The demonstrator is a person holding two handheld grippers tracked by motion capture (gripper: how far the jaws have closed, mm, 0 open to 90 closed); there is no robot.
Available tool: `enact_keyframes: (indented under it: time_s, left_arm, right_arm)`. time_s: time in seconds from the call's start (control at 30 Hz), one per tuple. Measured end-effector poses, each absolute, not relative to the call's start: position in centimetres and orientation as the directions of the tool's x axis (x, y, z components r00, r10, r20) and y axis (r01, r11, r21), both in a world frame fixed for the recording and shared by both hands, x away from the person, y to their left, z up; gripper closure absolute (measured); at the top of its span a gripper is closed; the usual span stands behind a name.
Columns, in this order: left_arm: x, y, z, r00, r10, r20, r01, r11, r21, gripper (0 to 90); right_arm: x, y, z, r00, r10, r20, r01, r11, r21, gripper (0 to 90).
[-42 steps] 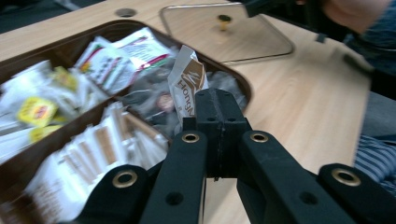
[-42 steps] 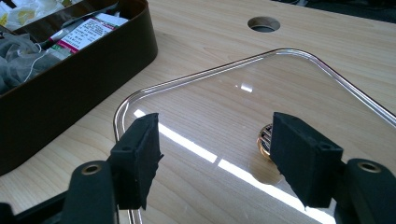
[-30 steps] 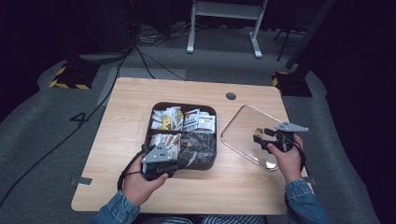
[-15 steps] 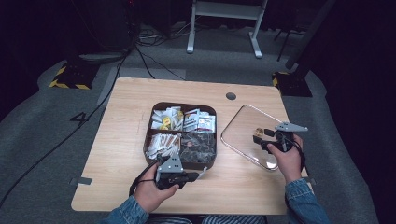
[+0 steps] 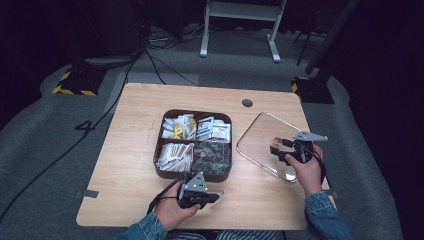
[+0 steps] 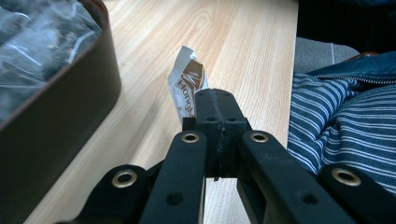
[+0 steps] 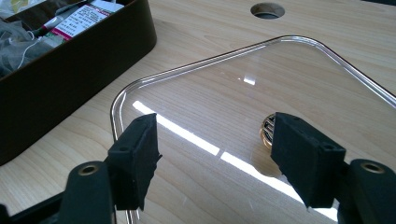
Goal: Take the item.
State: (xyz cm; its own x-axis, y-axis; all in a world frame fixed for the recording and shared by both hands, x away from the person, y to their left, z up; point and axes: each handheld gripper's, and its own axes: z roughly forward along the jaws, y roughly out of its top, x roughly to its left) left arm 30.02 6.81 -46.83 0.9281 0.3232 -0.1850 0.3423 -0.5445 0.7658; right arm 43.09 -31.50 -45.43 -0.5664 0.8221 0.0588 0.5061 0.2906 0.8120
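Note:
My left gripper (image 6: 215,100) is shut on a small white and brown sachet (image 6: 187,84), which sticks up past the jaw tips over the bare wood. In the high view this gripper (image 5: 219,195) lies just in front of the brown four-compartment tray (image 5: 220,176), pointing right. The tray (image 6: 60,102) holds several sachets and clear wrappers. My right gripper (image 7: 215,135) stands open over a clear lid (image 7: 224,88), with its jaws on either side of the lid's gold knob (image 7: 267,130) and not touching it. From above, the right gripper (image 5: 276,151) sits over the lid (image 5: 260,135).
A round cable hole (image 5: 247,103) lies in the table behind the lid. The person's striped shirt and denim sleeve (image 6: 345,107) are close past the table's near edge. Bare wood (image 5: 125,150) stretches left of the tray.
My left gripper has drawn back from over the tray's near compartments to the table's front strip and sunk lower, carrying the sachet. The right gripper has stayed over the lid.

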Motion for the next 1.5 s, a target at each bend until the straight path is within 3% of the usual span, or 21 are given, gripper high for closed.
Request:
enact_keyframes:
  time_s: [0.57,0.63,0.77,0.83,1.5]
  left_arm:
    - [30.0,5.7,-48.1,0.933,0.284,-0.222,0.352,-0.588,0.728,89.3]
    - [30.0,5.6,-48.3,0.929,0.282,-0.239,0.365,-0.591,0.719,85.5]
    - [30.0,5.4,-48.6,0.919,0.288,-0.268,0.39,-0.586,0.71,67.1]
    - [30.1,5.5,-48.6,0.916,0.288,-0.278,0.398,-0.574,0.716,63.7]
    - [31.1,9.4,-45.9,0.881,0.412,-0.232,0.422,-0.462,0.78,46.7]
  right_arm:
    - [43.2,-31.4,-45.7,-0.566,0.822,0.065,0.519,0.294,0.803,32.2]
    - [43.2,-31.5,-45.7,-0.566,0.822,0.066,0.519,0.293,0.803,32.2]
    - [43.2,-31.5,-45.6,-0.565,0.822,0.066,0.518,0.292,0.804,32.1]
    - [43.2,-31.6,-45.6,-0.564,0.823,0.065,0.518,0.292,0.804,32.1]
    - [43.3,-31.8,-45.6,-0.559,0.827,0.065,0.517,0.286,0.807,32.0]
